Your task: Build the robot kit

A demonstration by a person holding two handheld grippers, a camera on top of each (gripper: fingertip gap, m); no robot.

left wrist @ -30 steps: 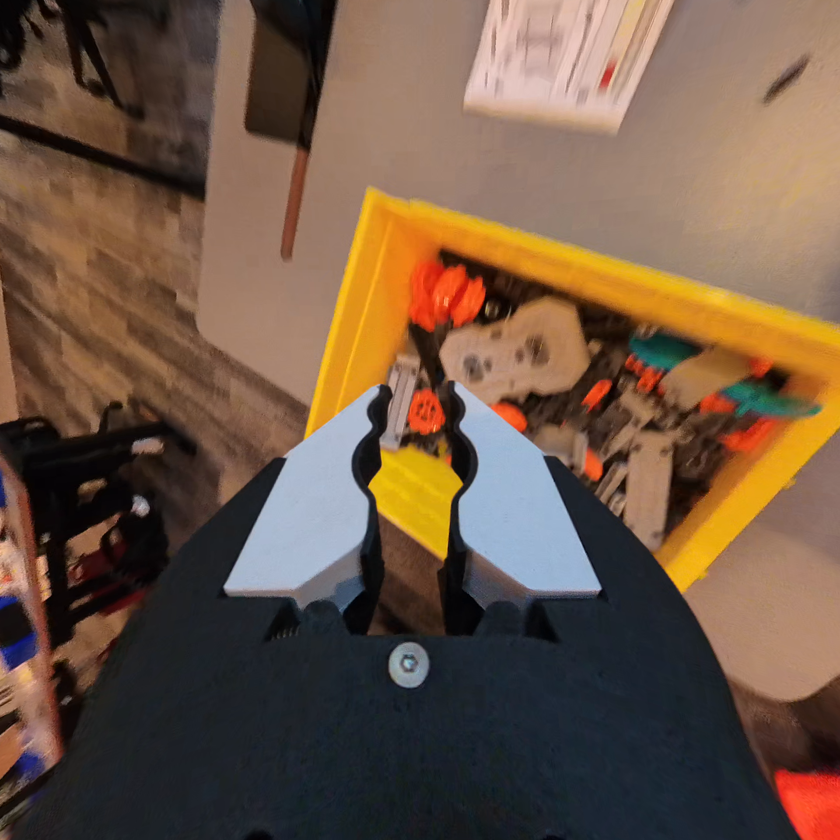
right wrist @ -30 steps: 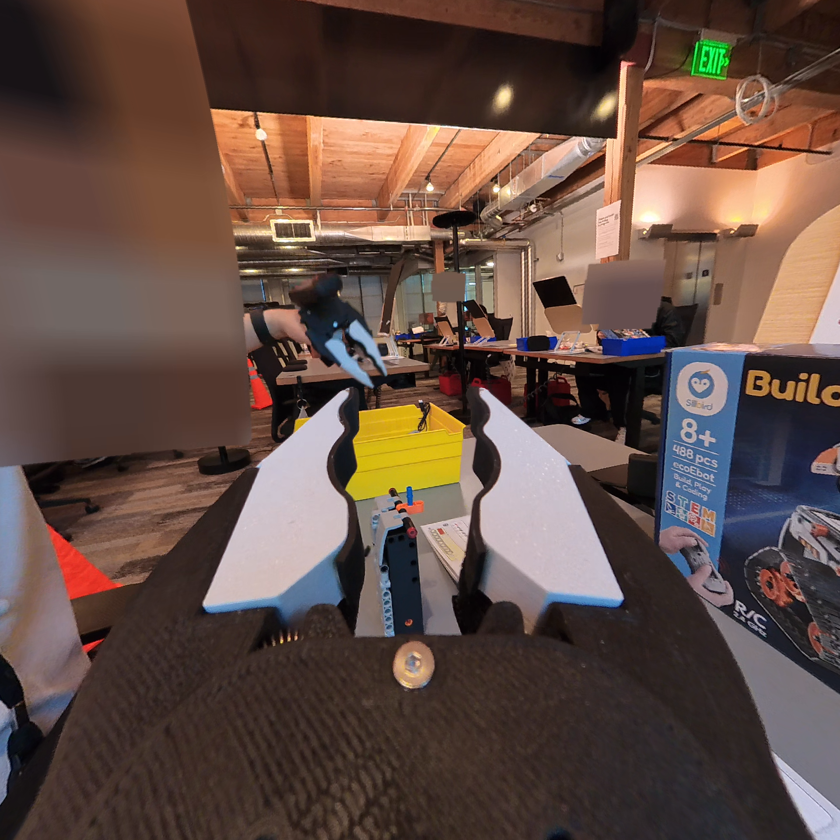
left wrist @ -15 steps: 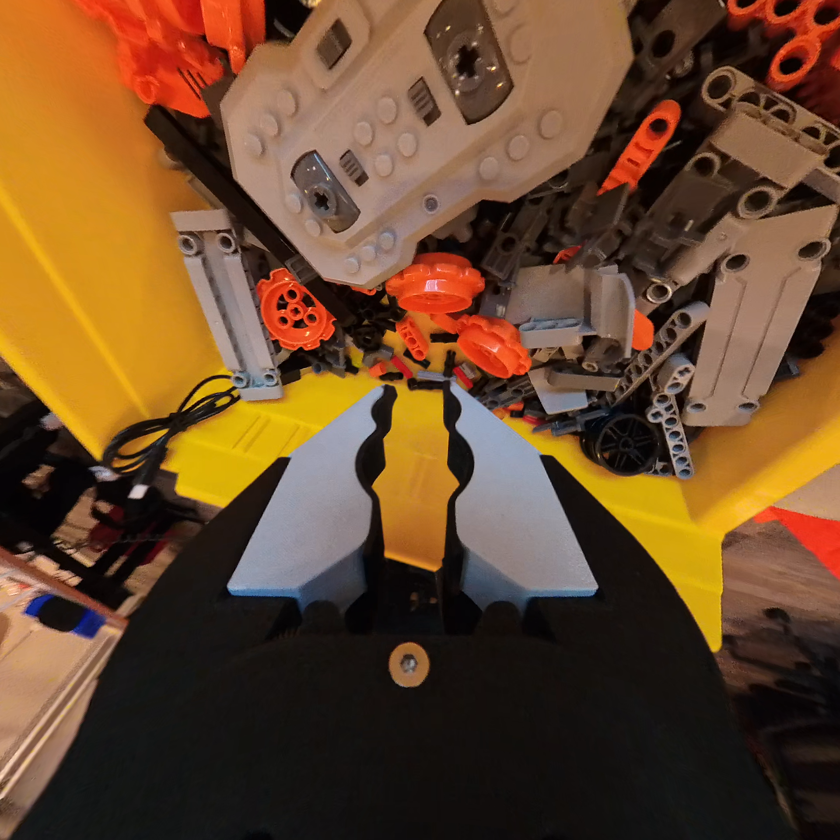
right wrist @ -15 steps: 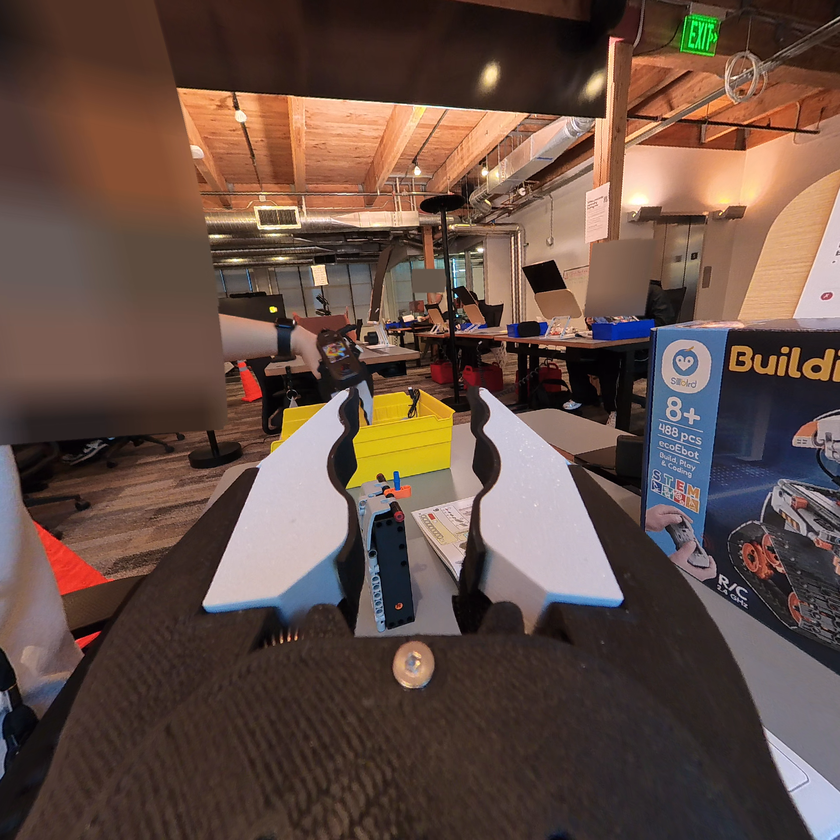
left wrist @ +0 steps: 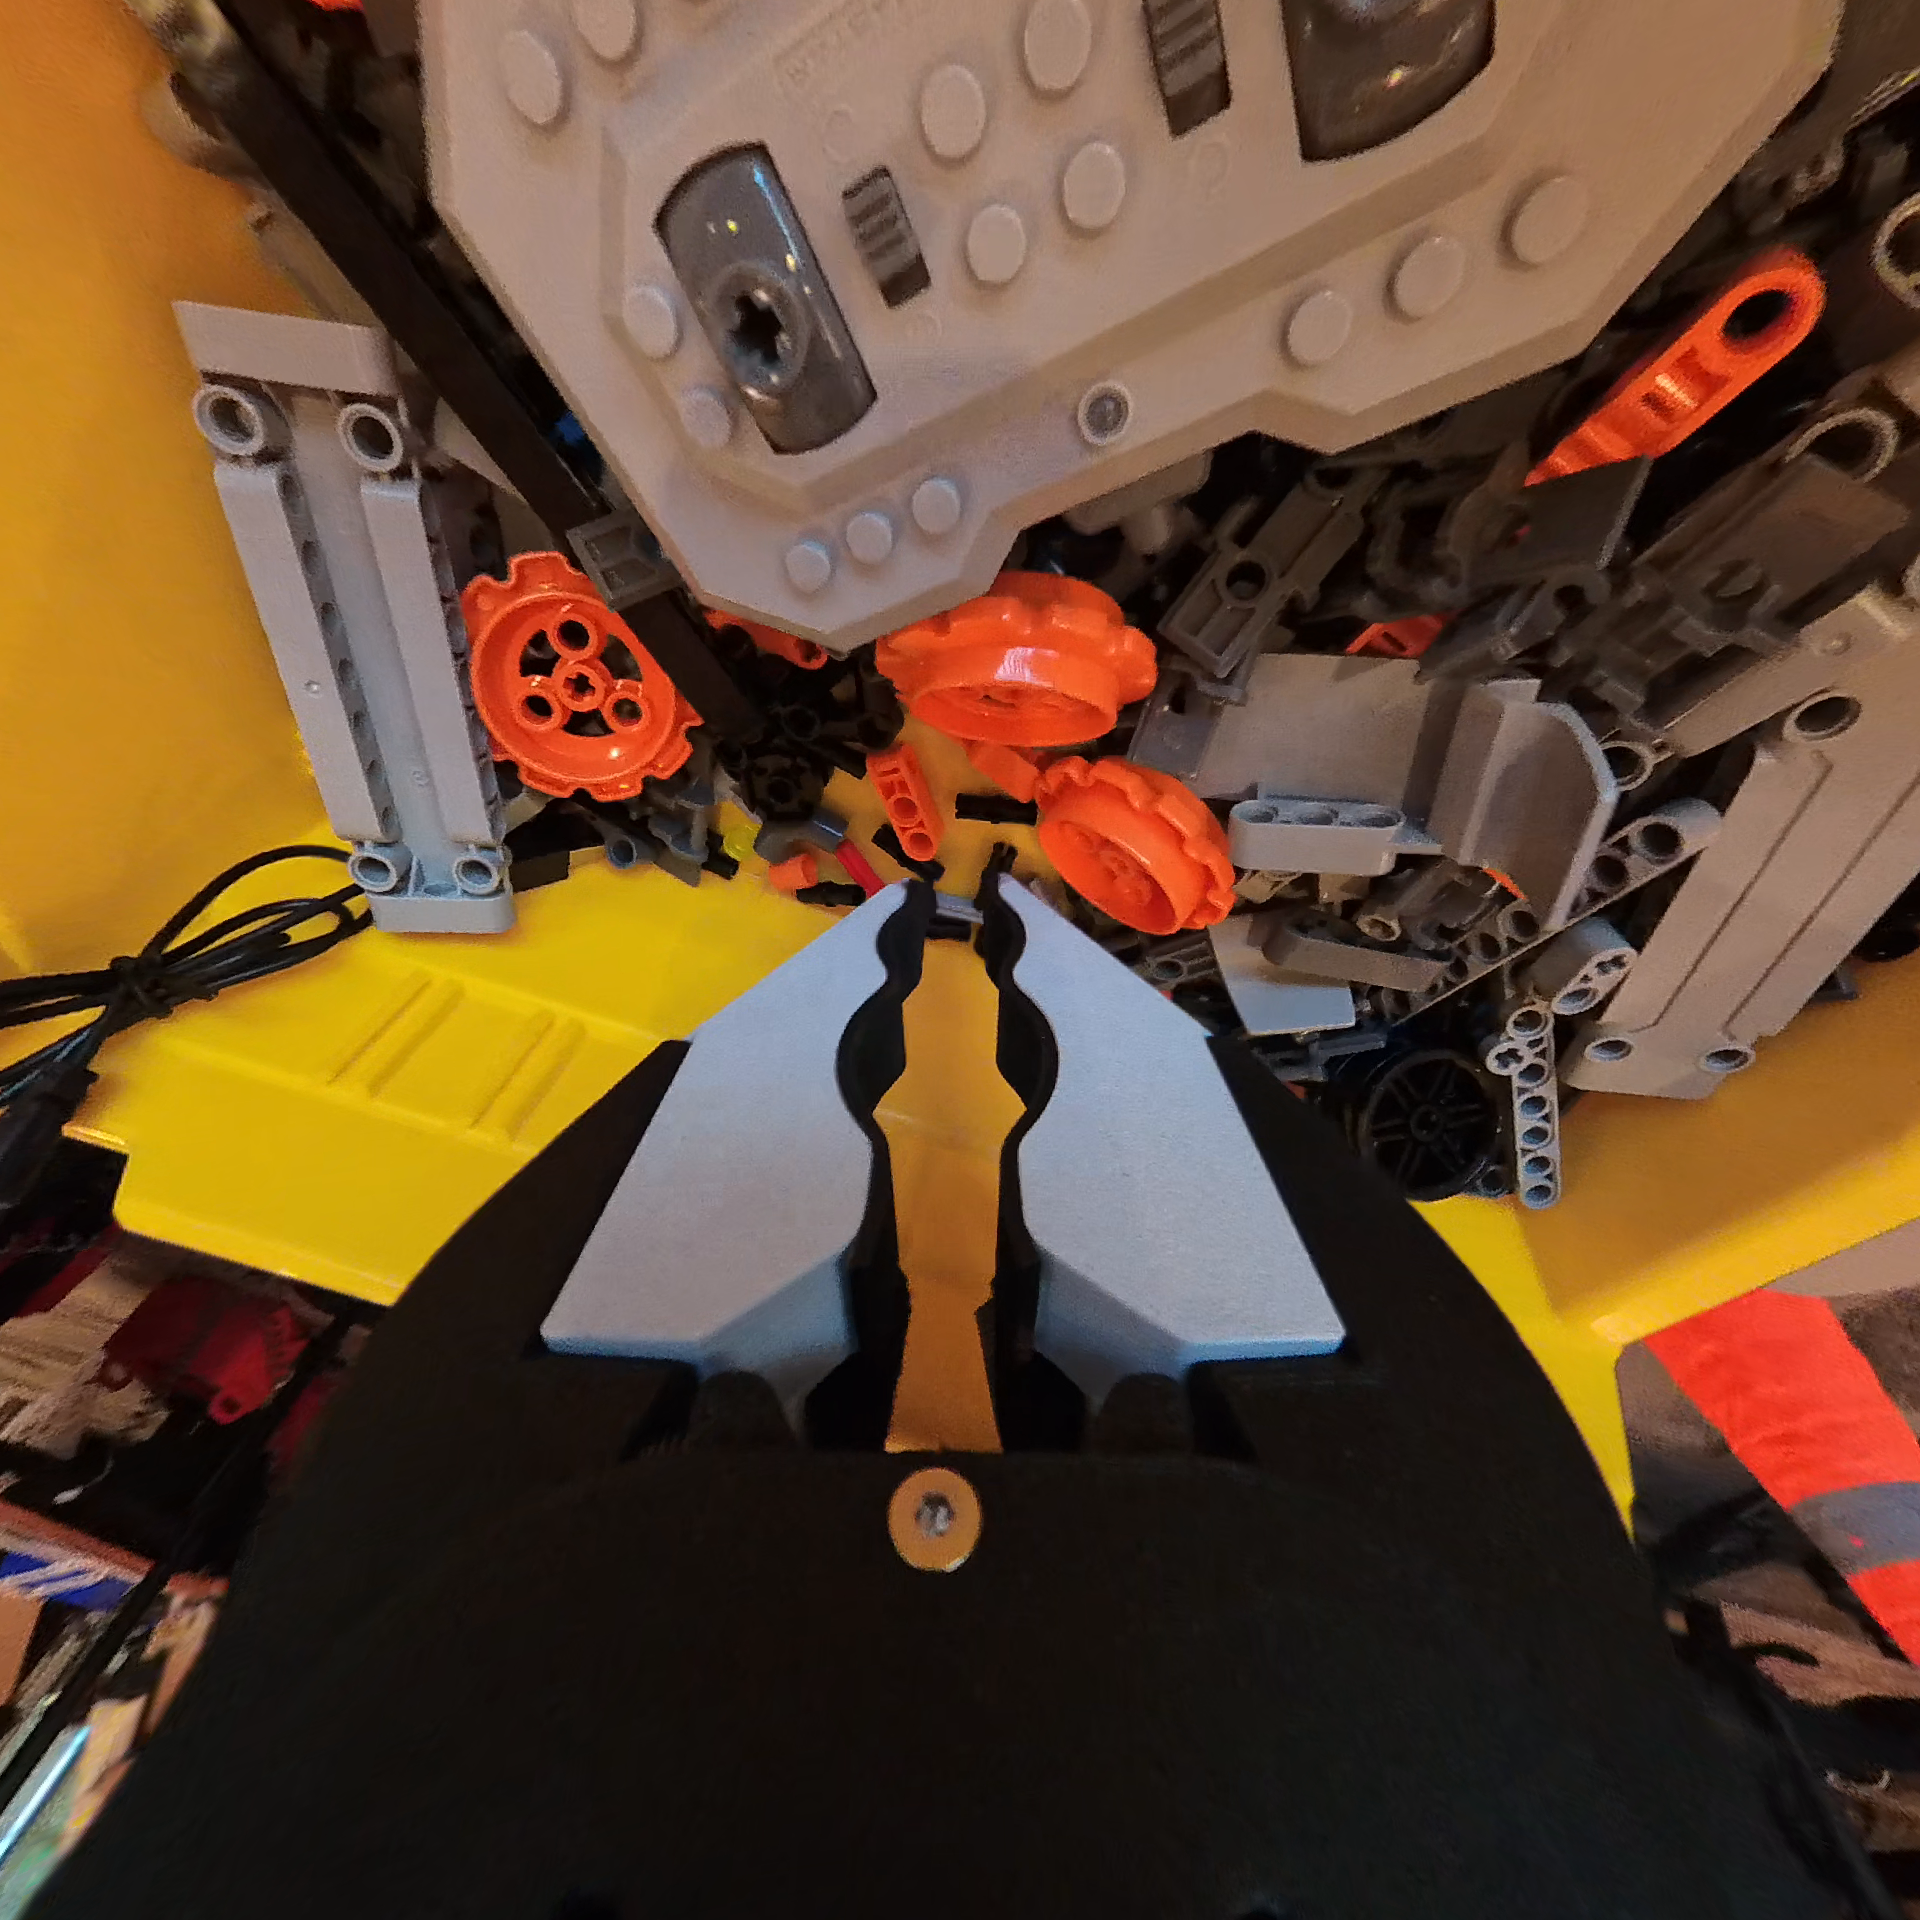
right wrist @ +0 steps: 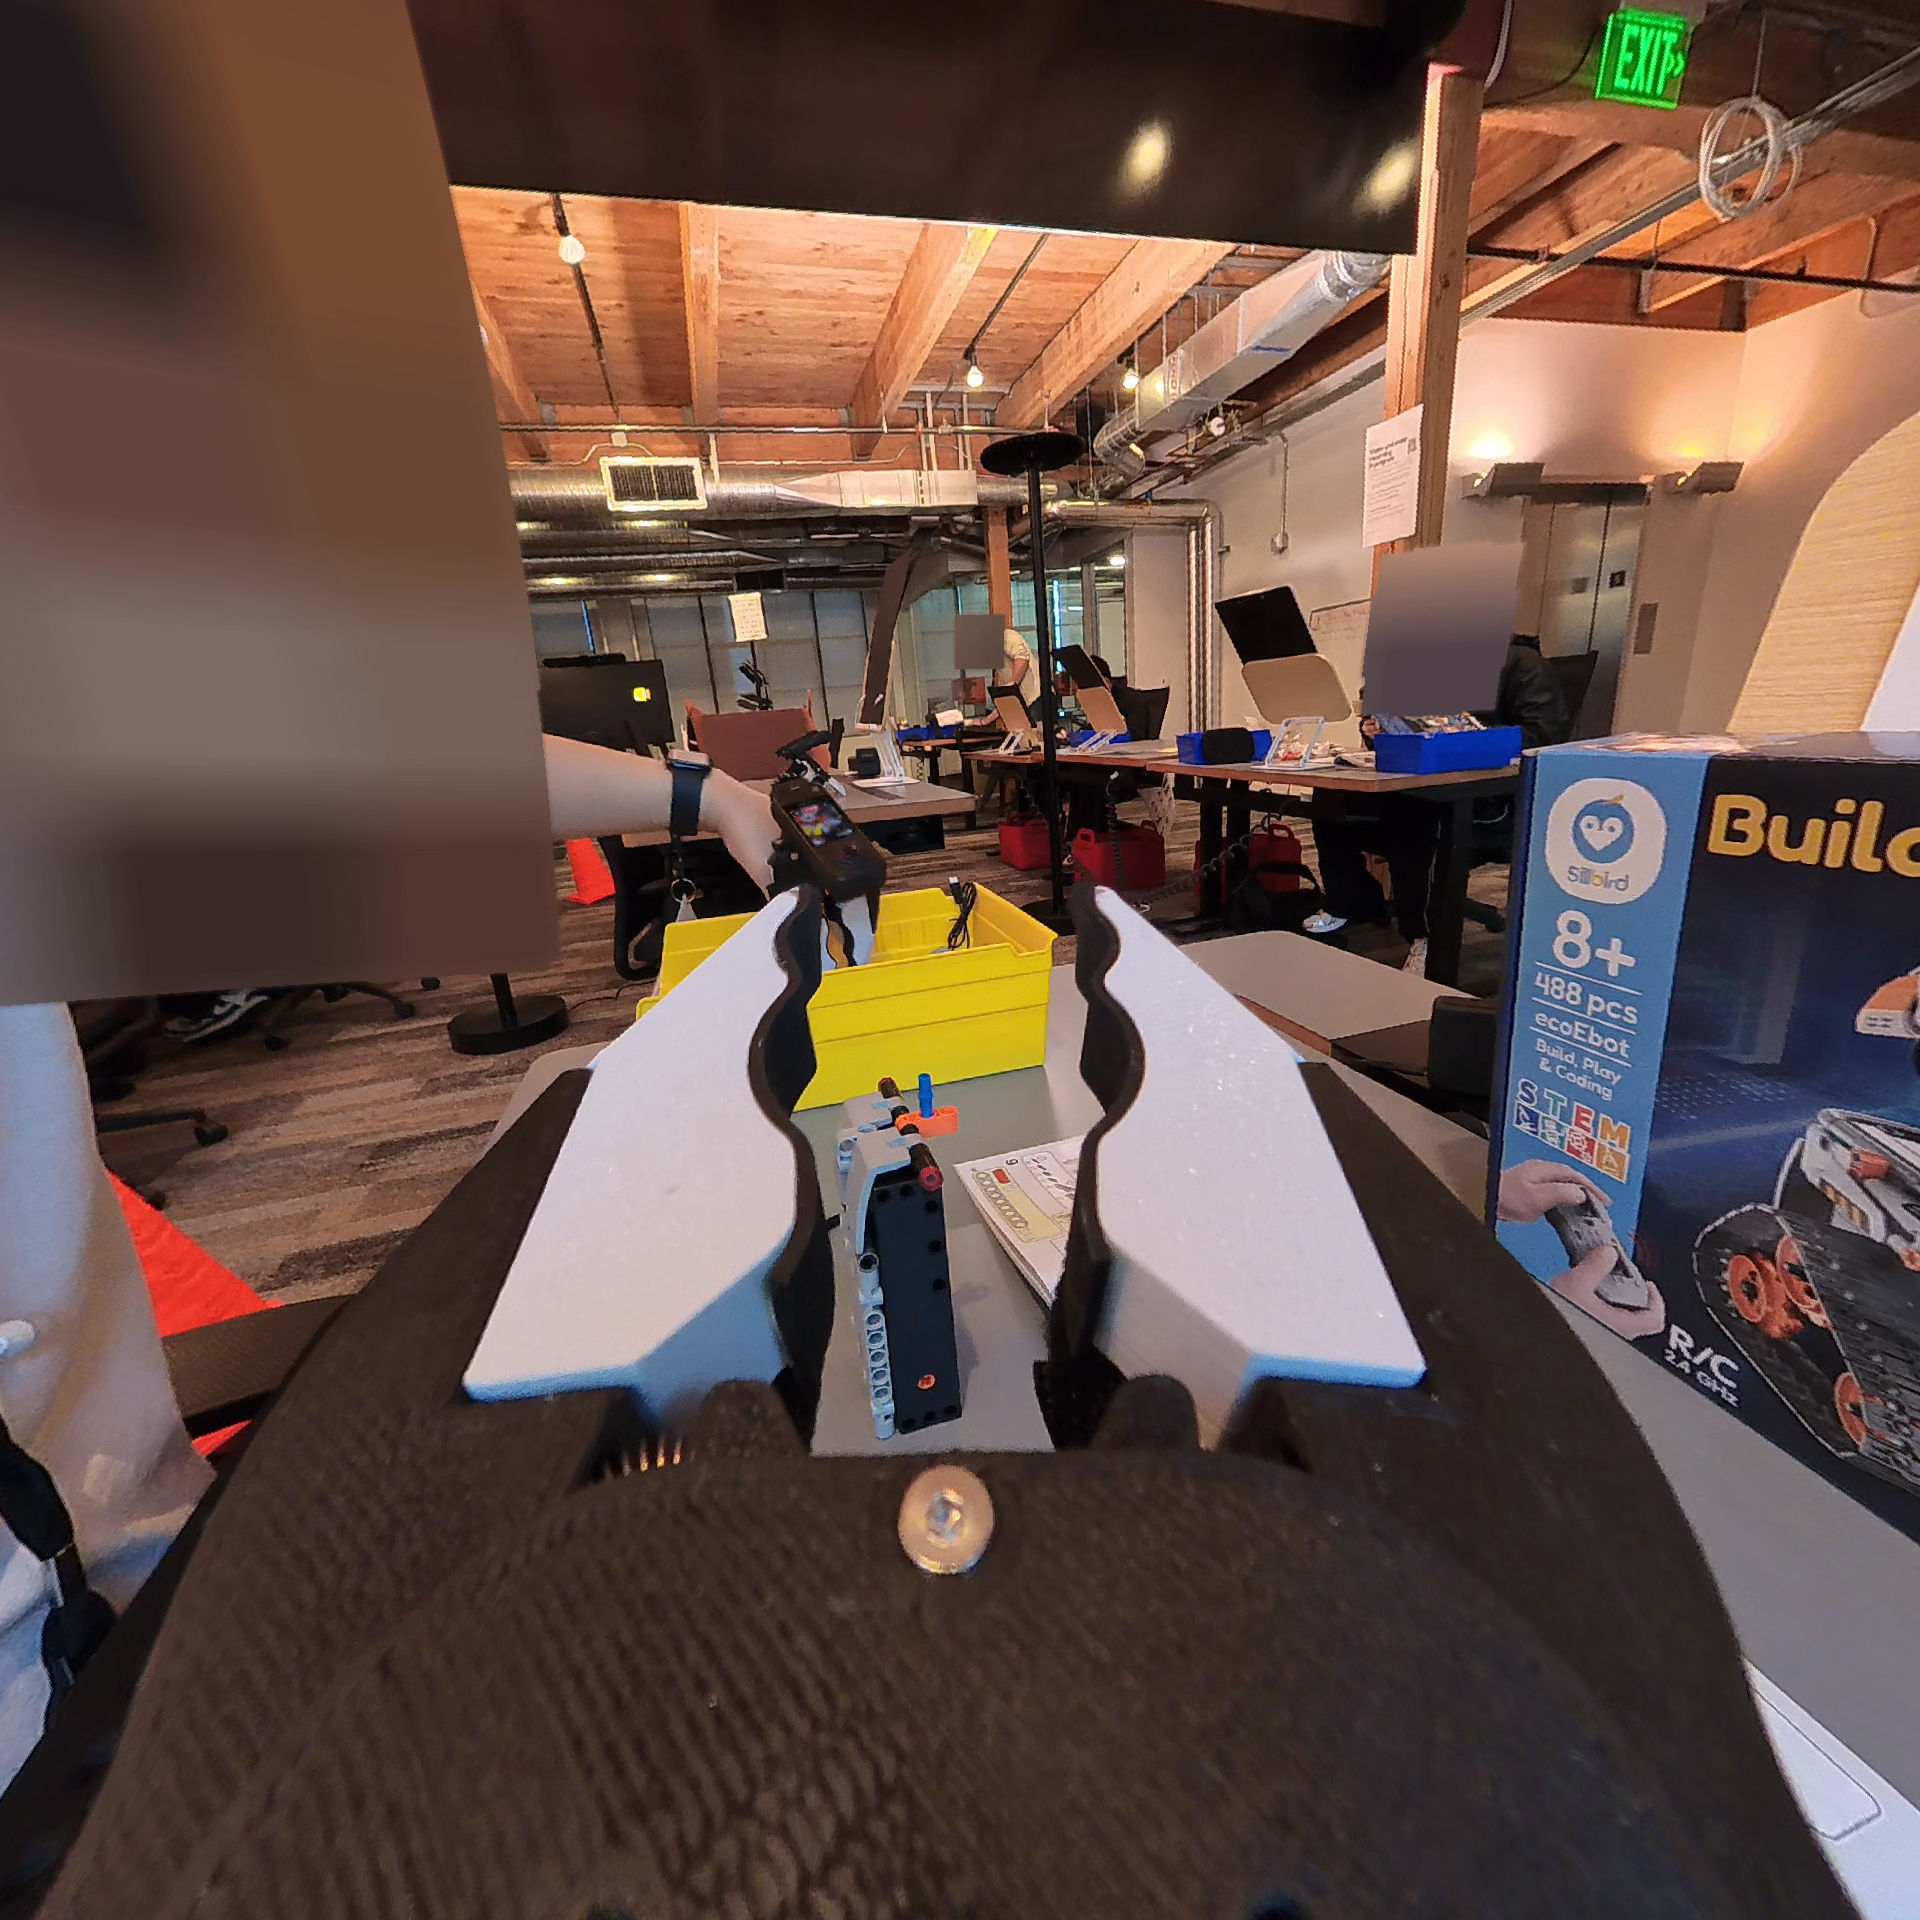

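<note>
Left claw (left wrist: 951,902) reaches into the yellow bin (left wrist: 436,1049), tips nearly together pinching a small grey peg (left wrist: 954,914), orange wheel (left wrist: 1135,844) just right; right claw (right wrist: 940,940) gapes wide above the black-and-grey block (right wrist: 902,1278) on the counter (right wrist: 1704,1496).

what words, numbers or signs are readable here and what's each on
not quoting any writing; it stands on:
green lit sign, overhead: legible
blue toy box, right: legible
instruction sheet, table: too small
paper notice, wooden post: too small
grey controller, yellow bin: blurred
</note>
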